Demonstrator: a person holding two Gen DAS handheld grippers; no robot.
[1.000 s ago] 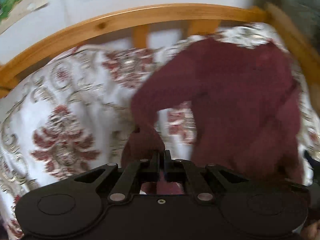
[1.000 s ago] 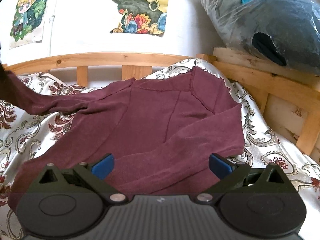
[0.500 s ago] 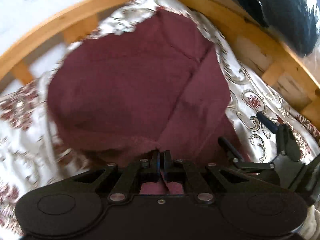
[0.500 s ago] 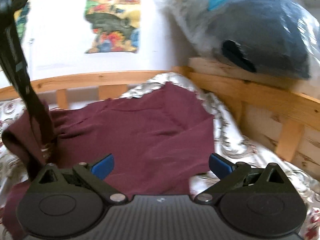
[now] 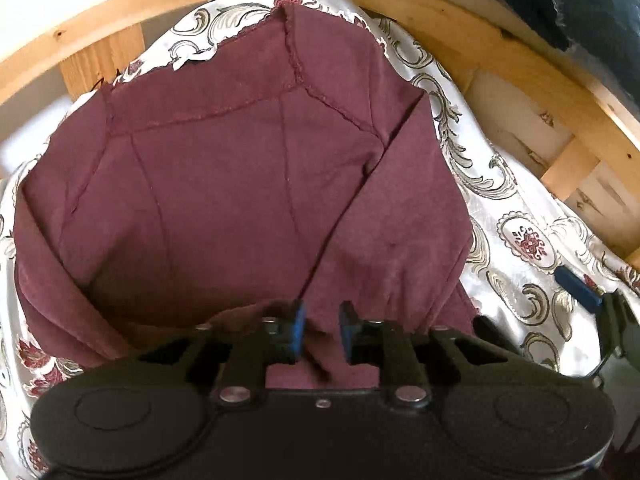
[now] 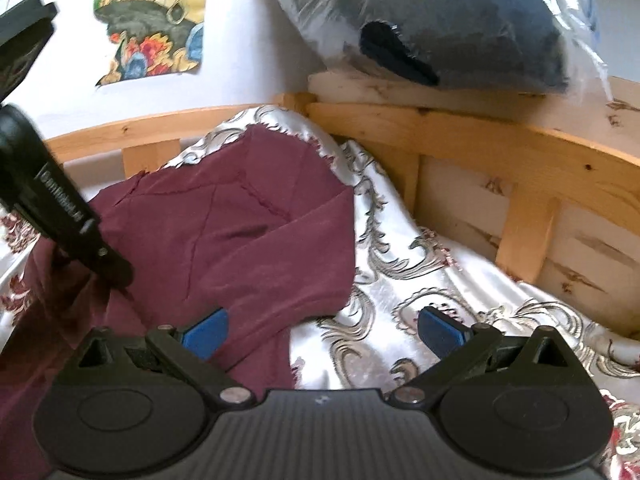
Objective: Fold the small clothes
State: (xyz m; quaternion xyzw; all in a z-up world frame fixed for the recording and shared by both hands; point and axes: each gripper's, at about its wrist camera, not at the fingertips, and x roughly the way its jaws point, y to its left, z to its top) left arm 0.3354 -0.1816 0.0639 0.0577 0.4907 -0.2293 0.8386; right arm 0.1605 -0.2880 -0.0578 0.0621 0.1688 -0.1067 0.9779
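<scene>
The maroon top [image 5: 224, 200] lies on the bed's patterned cover [image 5: 520, 240]. The left gripper [image 5: 322, 330], fingers just parting off the sleeve (cloth between them), could snag it; the right gripper [image 6: 324, 330] gapes empty.

Bedspread [image 6: 420, 280]: white satin with grey scrolls and red flower medallions, rumpled over the bed.
Bed rail [image 6: 500, 148]: pale knotty wood with upright slats, running round the corner.
Bundle [image 6: 460, 20]: dark fabric in clear plastic, resting on the rail.
Poster [image 6: 152, 20]: colourful cartoon picture on the white wall.
</scene>
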